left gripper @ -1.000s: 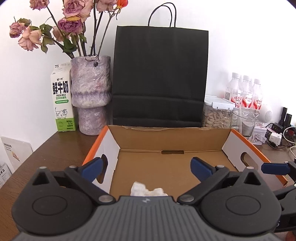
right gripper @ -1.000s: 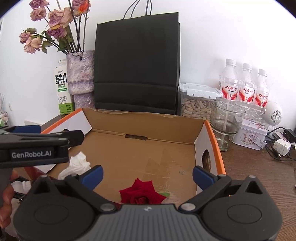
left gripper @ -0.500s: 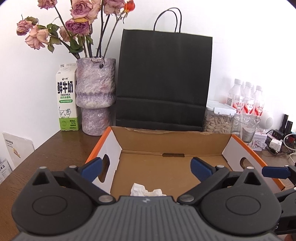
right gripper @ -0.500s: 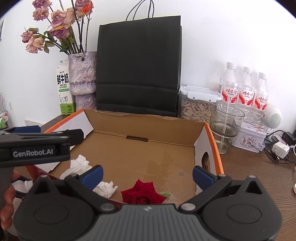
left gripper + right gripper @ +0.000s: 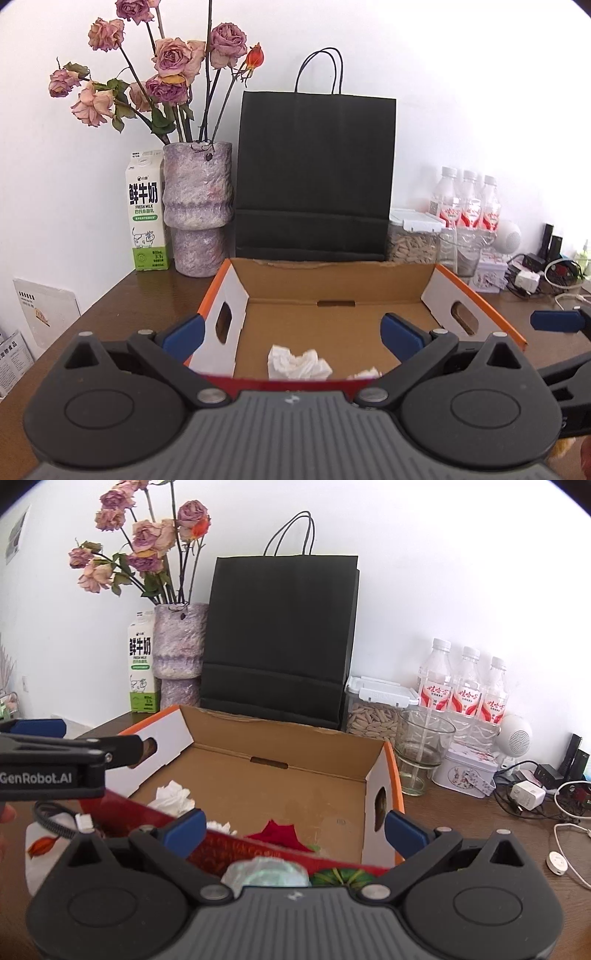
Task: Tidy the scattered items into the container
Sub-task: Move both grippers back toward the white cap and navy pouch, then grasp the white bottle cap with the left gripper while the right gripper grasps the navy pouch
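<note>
Both tools are spread wide and hold nothing: the left gripper (image 5: 291,334) and the right gripper (image 5: 295,829) hang at the near edge of one open cardboard box (image 5: 280,738). Inside it lie two crumpled white tissues (image 5: 297,363) and one red rose head (image 5: 279,834). Behind the box stand one black paper bag (image 5: 314,177), one milk carton (image 5: 146,210), one vase (image 5: 197,206) and three water bottles (image 5: 467,686).

Orange-edged brown box (image 5: 397,775) holds white tissue (image 5: 173,797), seemingly a red rose (image 5: 277,834).
</note>
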The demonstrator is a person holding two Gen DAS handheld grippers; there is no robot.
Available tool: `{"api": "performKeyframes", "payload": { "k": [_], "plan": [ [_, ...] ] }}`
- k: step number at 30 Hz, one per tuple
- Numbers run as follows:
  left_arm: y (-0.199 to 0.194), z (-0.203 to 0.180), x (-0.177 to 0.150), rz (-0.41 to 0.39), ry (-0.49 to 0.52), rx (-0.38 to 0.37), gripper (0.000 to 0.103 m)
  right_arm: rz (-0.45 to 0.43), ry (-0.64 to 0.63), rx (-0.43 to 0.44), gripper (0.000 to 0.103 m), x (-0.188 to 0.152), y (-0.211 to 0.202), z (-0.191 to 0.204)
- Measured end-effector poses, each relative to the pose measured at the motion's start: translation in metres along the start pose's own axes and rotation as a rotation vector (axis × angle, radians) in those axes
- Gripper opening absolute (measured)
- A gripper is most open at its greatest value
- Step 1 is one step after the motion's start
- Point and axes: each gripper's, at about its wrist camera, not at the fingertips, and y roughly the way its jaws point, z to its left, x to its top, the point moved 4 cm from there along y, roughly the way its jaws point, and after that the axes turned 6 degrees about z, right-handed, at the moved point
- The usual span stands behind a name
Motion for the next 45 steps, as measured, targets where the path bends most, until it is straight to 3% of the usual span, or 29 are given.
{"api": "performKeyframes", "payload": {
  "k": [12,26,31,40,45],
  "plan": [
    [-0.056,0.009,-0.047,0.084,0.018,-0.022,0.103,0.04,0.044,0.017,0.103,-0.056,-0.058,-0.008],
    [-0.085,0.008,-0.103,0.245,0.008,-0.061,0.103,0.178,0.075,0.048,0.103,-0.127,-0.081,-0.01],
    [-0.081,0.002,-0.119,0.305,0.013,-0.081,0.103,0.216,0.072,0.076,0.103,-0.134,-0.076,-0.005],
    [-0.073,-0.013,-0.129,0.326,0.058,-0.103,0.099,0.231,0.079,0.08,0.103,-0.138,-0.072,-0.005],
    [-0.071,-0.015,-0.13,0.326,0.059,-0.113,0.086,0.234,0.077,0.081,0.103,-0.139,-0.07,-0.005]
  ]
}}
